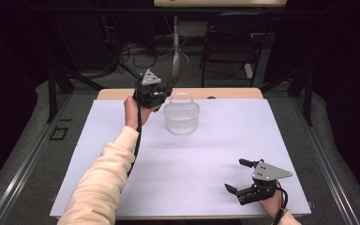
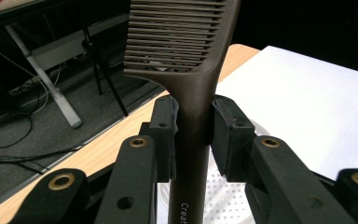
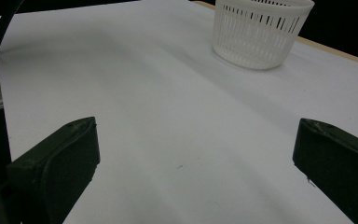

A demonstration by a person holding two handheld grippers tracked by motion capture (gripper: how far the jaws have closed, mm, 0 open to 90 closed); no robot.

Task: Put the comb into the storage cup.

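High view: one comb (image 1: 180, 70), one basket (image 1: 182, 117), two hand-held grippers on one table (image 1: 122, 154).

The left hand-held gripper (image 1: 161, 91) is raised at the far left of the white sheet, just beside the single white slotted basket, and its jaws are clamped on the handle of the one dark comb, which stands upright above it (in the left gripper view the comb (image 2: 186, 70) rises between the two pads with its teeth at the top, and the basket (image 2: 223, 196) lies below the jaws). The right hand-held gripper (image 1: 239, 176) rests low at the near right of the table, well apart from the basket, its two jaws spread wide with nothing between them; the right gripper view shows bare sheet between the jaws and the basket (image 3: 261, 32) far off.
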